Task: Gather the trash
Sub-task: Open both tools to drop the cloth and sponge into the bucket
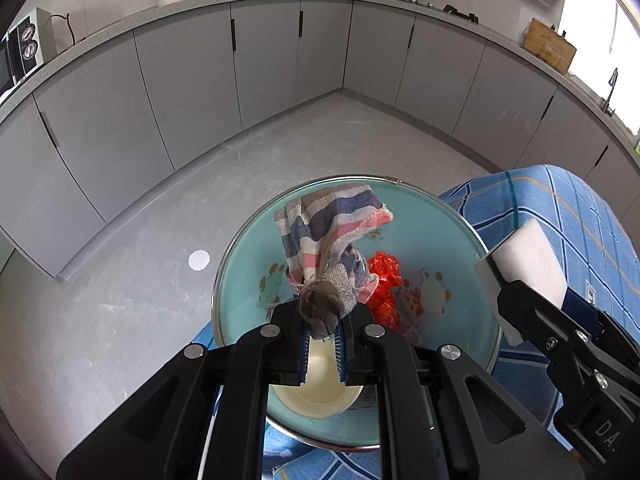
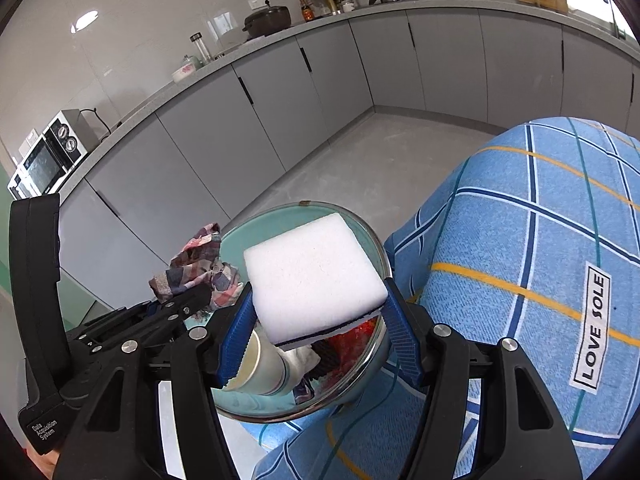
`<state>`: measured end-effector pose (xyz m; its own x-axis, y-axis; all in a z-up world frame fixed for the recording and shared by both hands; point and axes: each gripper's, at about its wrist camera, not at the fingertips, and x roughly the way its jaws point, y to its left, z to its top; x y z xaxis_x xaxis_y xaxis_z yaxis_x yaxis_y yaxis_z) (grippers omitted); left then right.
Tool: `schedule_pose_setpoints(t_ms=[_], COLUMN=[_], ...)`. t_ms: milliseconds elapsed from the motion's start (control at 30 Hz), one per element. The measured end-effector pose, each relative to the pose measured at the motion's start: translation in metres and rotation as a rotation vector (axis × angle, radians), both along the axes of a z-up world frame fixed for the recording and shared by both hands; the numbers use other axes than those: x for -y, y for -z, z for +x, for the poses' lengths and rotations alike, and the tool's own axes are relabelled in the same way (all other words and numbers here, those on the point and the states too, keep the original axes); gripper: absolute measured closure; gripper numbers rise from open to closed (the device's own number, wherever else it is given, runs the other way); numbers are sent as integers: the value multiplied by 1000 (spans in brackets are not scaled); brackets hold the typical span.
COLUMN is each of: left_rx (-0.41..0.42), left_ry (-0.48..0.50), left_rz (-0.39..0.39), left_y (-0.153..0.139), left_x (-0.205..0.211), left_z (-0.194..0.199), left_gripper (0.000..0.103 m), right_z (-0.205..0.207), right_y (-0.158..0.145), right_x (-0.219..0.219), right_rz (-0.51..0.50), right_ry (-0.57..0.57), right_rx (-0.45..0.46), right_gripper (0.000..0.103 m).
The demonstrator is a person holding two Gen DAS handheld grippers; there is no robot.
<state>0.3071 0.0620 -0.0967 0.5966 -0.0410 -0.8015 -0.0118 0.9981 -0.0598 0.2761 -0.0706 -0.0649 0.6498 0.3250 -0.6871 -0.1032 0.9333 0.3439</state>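
A teal metal basin (image 1: 432,216) with cartoon prints stands on a blue checked cloth. My left gripper (image 1: 322,320) is shut on a striped rag (image 1: 332,220) and holds it above the basin. A red crumpled wrapper (image 1: 386,280) and a cream cup (image 1: 320,392) lie in the basin. My right gripper (image 2: 318,308) is shut on a white sponge (image 2: 312,272) over the basin's rim (image 2: 376,248); the sponge also shows in the left wrist view (image 1: 528,260). The rag shows in the right wrist view (image 2: 196,268).
The blue checked cloth (image 2: 520,240) covers the table to the right. Grey kitchen cabinets (image 1: 200,80) line the floor (image 1: 120,300). A microwave (image 2: 48,156) and a pot (image 2: 268,20) sit on the counter.
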Motion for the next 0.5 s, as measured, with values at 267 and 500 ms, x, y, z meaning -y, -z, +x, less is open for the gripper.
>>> schedule_pose_setpoints(t_ms=[267, 500], left_rx=[-28, -40], left_ry=[2, 1], left_rz=[10, 15], left_y=[12, 17], left_x=[1, 1], left_z=[9, 10], left_gripper=[93, 93], right_z=[10, 15], right_y=[5, 10], right_x=[-2, -3], right_rz=[-2, 0], right_ry=[-12, -15], right_rx=[-13, -24], right_gripper=[41, 41])
